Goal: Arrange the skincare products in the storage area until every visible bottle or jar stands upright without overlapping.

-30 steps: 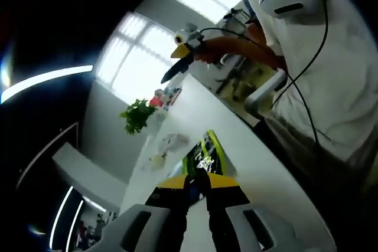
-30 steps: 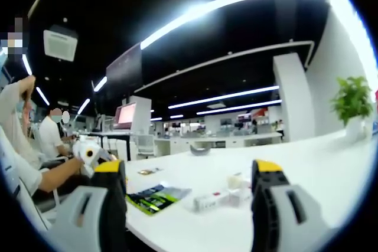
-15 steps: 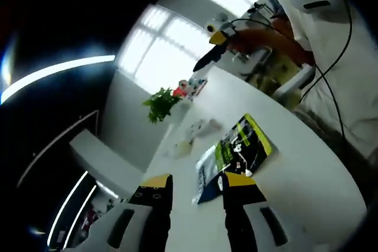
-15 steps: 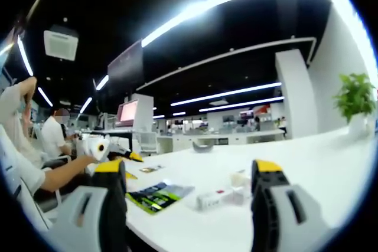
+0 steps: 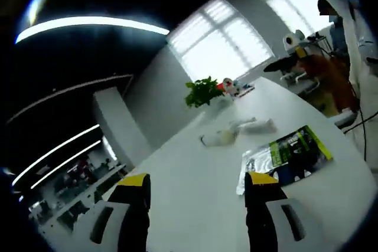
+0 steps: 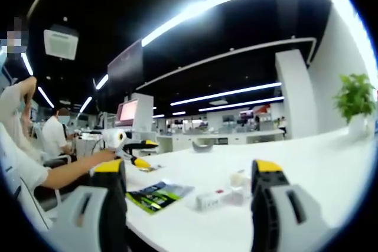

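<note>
Since a second ago my left claw [image 5: 195,196] has swung down and rolled level, jaws still spread and holding nothing, so the approach is only beginning. Its view now takes in the white bench [image 5: 195,175], the skincare products [image 5: 236,132] lying flat near a potted plant [image 5: 202,91], and a green packet [image 5: 289,151] closer in. My right claw [image 6: 192,184] has barely moved, spread and empty; its view catches the left claw [image 6: 127,144] reaching over the bench and a small box [image 6: 215,199] beside the packet.
</note>
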`<state>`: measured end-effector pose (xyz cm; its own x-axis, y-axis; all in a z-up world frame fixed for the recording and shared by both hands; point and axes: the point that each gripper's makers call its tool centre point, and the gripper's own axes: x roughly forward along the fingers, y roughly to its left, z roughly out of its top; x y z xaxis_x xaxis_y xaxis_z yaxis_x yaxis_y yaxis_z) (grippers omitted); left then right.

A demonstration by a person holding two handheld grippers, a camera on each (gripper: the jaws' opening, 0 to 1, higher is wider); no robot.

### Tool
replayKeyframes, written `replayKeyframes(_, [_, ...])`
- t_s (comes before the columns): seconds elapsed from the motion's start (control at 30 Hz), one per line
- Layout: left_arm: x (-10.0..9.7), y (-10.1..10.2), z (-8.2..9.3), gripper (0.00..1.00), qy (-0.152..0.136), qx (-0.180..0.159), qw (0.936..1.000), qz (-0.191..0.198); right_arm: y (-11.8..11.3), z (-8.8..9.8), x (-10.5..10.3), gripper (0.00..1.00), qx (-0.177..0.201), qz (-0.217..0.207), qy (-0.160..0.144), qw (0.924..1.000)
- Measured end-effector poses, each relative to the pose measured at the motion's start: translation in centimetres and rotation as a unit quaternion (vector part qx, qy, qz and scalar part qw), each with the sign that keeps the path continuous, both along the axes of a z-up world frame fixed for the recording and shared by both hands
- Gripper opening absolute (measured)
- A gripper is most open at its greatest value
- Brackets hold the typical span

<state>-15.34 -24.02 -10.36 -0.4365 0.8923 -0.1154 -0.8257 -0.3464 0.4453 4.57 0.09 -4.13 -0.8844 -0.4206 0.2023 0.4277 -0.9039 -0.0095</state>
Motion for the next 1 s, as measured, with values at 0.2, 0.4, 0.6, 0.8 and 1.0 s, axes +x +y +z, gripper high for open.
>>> replayKeyframes(0.2, [-1.9,-1.5,-0.6,0.80,-0.043,0.028,0.9984,0.024,0.3,-0.1,-0.2,0.88,-0.003,-0.003,-0.001,1.0000])
replayKeyframes(0.4, [-3.3,-2.6,-1.2,0.94,-0.087,0.047,0.9944,0.036,-0.2,-0.2,-0.1,0.88,-0.001,0.001,-0.002,1.0000])
replayKeyframes(0.6, [-4.8,-4.3,-3.4,0.95,-0.156,0.050,0.9854,0.047,-0.3,-0.5,-0.4,0.88,0.001,0.003,-0.007,1.0000])
replayKeyframes(0.8, [-5.5,-5.3,-2.9,0.96,-0.178,0.109,0.9765,0.054,-0.3,-0.5,-0.4,0.88,0.000,0.003,-0.007,1.0000])
replayKeyframes(1.0, [-7.7,-7.0,-3.3,0.99,-0.147,0.115,0.9756,0.115,-0.5,-0.7,-0.4,0.88,0.000,0.005,-0.009,0.9999])
